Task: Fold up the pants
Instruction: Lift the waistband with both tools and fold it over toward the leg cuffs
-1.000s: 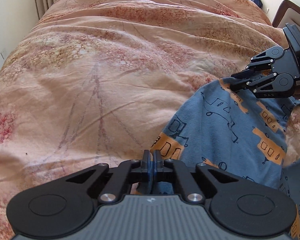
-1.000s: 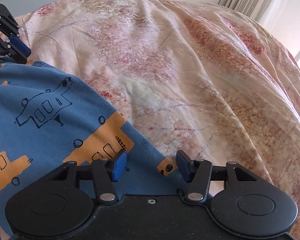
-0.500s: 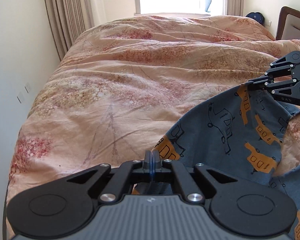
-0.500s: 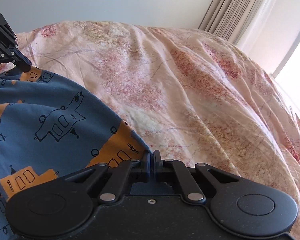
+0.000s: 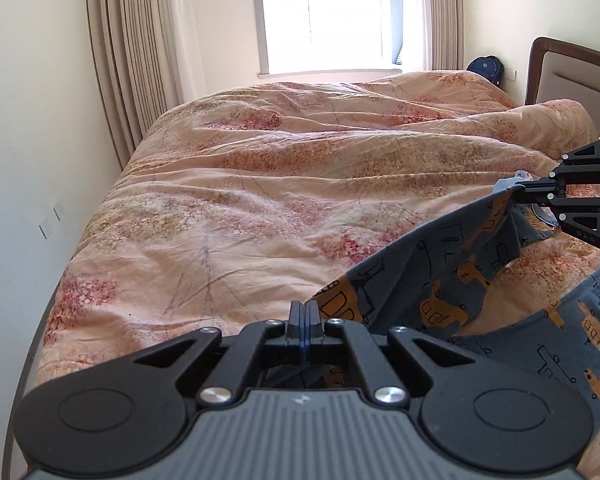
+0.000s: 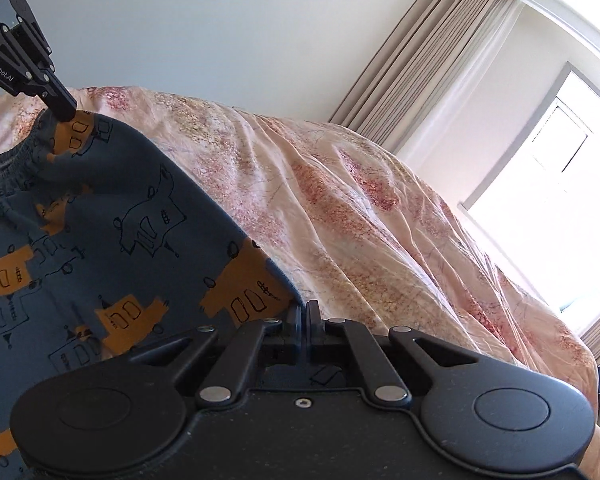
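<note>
Bedroom with a rumpled bed by a bright window

A peach floral duvet (image 5: 284, 200) covers the bed; beige curtains (image 5: 132, 60) flank the window (image 5: 324, 16), a padded headboard (image 5: 572, 80) stands at right, a dark backpack (image 5: 485, 67) beside it, and wall switches (image 5: 52, 218) at left.

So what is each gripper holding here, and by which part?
Both are shut on the pants: the left gripper pinches the waistband end, the right gripper an edge further along, the fabric lifted between them.

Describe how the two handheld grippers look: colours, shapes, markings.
Both are black linkage grippers with round pivot discs, silver pins and blue finger pads. The left gripper has a grey ribbed body and white "GenRobot.AI" lettering; the right gripper has a plain black speckled body. No cables or sleeves show.
</note>
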The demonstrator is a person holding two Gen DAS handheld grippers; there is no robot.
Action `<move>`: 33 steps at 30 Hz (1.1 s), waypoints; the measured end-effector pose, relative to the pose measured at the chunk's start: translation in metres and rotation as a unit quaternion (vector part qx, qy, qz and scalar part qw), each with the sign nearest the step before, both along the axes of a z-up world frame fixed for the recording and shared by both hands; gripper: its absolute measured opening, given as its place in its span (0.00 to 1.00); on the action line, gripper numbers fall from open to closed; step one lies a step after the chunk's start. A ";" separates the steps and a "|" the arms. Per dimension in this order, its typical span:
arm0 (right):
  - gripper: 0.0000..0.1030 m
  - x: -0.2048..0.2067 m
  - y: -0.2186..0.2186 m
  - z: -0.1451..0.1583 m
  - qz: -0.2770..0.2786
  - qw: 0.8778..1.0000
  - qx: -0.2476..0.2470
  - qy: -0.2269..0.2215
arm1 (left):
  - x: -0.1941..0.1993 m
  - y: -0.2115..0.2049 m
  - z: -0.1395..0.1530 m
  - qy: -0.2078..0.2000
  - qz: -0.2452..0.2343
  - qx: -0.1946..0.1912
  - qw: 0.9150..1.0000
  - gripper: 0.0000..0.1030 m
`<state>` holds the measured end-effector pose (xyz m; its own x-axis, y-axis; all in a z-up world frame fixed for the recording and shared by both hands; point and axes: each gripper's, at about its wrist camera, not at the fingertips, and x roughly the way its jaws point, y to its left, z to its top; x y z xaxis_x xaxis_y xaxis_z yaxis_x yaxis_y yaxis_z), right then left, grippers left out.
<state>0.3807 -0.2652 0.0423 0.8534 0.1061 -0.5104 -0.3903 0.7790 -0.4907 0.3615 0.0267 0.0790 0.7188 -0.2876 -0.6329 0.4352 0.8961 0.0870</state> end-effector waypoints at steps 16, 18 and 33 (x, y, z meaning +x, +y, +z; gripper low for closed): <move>0.00 -0.124 0.013 -0.018 -0.022 0.999 0.011 -0.025 | -0.086 -0.008 -0.041 -0.025 -0.005 0.015 1.000 0.00; 0.00 -0.130 0.016 -0.025 -0.025 0.999 0.020 -0.018 | -0.091 -0.010 -0.048 -0.025 -0.006 0.020 0.999 0.00; 0.00 -0.158 0.015 -0.035 -0.038 0.998 0.044 -0.003 | -0.113 0.006 -0.046 -0.024 -0.031 0.040 0.998 0.00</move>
